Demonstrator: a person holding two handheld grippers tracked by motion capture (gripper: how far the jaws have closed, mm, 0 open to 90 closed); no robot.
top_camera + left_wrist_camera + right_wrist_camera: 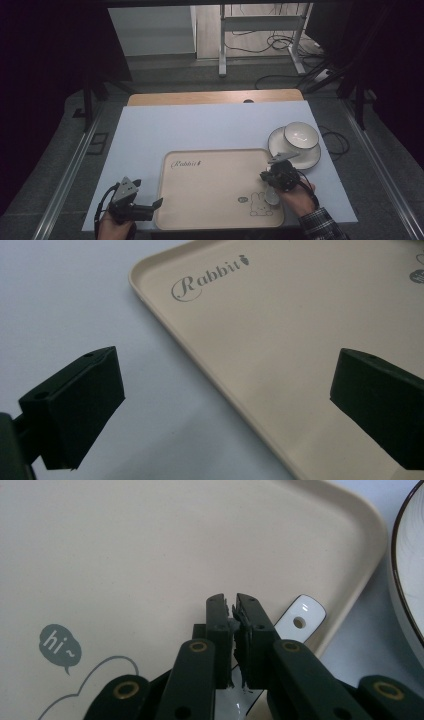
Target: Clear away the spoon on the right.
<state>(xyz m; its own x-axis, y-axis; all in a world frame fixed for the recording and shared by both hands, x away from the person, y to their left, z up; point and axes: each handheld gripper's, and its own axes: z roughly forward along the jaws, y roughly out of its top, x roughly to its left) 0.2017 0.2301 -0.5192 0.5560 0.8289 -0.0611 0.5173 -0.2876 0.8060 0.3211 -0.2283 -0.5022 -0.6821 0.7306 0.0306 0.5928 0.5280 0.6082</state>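
Right gripper (233, 611): jaws drawn almost together, a thin slit between the pads, right over a white spoon (299, 619) on the tray; whether the pads pinch the handle I cannot tell, the jaws cover that spot.
Spoon: lying near the tray's right edge; its handle end with a small hole pokes out past the right jaw in the right gripper view, and a glossy white bit shows below the jaws.
High view on the spoon: a pale shape (272, 195) under the right gripper (278, 177), beside the printed rabbit.
Left gripper (225, 400): jaws wide apart, nothing between the pads; one hangs over the white table (65, 295), the other over the tray (280, 335), the rim running between them.
High view on the left gripper (150, 207): at the tray's near left corner, pointing right, held in the left hand (114, 227).
Tray (215, 165): beige, "Rabbit" lettering at its far left, a rabbit drawing and a "hi" bubble at near right.
Bowl (301, 135): white, dark-rimmed, sitting on a plate (310, 157) just off the tray's far right corner; the right gripper view catches the dark rim (400, 590) at its right edge.
In the way: the right gripper's own body hides the spoon's middle.
Right hand (299, 197): checked sleeve behind it.
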